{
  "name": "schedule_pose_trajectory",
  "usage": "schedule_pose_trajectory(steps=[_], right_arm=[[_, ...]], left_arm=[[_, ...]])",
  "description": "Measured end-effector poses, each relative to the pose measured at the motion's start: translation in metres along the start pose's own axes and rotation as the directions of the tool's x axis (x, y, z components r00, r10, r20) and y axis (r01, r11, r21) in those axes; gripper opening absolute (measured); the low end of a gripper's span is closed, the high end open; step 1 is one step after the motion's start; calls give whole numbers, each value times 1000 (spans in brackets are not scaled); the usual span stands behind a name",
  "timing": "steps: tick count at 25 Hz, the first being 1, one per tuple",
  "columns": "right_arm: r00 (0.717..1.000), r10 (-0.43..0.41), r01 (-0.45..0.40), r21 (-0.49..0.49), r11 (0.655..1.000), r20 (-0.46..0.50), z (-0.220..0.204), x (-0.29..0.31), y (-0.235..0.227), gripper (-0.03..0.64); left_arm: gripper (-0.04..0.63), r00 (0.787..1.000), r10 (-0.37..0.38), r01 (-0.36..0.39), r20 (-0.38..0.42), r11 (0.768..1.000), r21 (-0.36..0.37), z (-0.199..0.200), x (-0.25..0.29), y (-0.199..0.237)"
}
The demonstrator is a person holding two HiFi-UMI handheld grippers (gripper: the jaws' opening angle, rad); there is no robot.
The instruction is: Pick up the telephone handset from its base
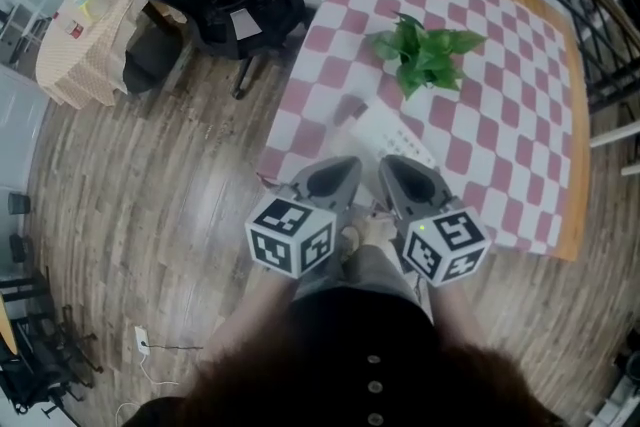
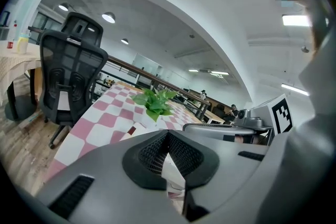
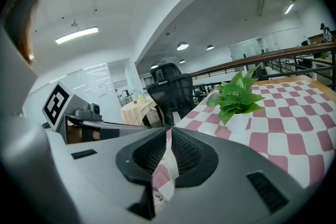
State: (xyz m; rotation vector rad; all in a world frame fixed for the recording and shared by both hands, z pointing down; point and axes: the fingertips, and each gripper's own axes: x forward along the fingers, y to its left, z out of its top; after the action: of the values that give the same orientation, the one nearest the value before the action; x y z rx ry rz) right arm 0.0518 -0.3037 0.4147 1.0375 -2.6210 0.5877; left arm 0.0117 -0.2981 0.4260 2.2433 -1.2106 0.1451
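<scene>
While left claw [image 2: 168, 138] and right claw [image 3: 168, 135] sit closed, the head view best shows the telephone [image 1: 395, 133].

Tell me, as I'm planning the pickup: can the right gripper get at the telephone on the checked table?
Probably yes. The telephone lies by the near edge of the table, ahead of the right gripper, nothing between them; the plant stands farther back. The gripper's shut jaws must open first.

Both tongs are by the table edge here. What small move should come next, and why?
Probably open the right tongs and ease them forward toward the white telephone. They and the left tongs are both shut and empty, and the telephone lies on the table just ahead of their tips.
</scene>
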Motion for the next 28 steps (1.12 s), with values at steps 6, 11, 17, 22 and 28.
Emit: schedule_pose_trajectory(steps=[6,11,17,22,28], right_arm=[[999,11,-11,10,1000,-41,-10,8,1,33],[996,7,-10,-31,999,-86,-17,15,3,101],[990,4,-13,-66,998,-139,-32,22,4,175],[980,-32,0,-160,987,-197,-48,28,-2,213],[960,-52,-12,-227,974,-274,-67,34,-8,225]], left_arm=[[6,999,-27,27,-32,1000,4,-9,-1,5],[6,999,-32,32,-33,999,-4,-9,1,13],[6,998,-45,43,-45,999,-24,-17,6,16],[6,997,-45,42,-60,998,-51,-29,10,21],[6,996,-31,27,-84,998,-48,-45,12,24]])
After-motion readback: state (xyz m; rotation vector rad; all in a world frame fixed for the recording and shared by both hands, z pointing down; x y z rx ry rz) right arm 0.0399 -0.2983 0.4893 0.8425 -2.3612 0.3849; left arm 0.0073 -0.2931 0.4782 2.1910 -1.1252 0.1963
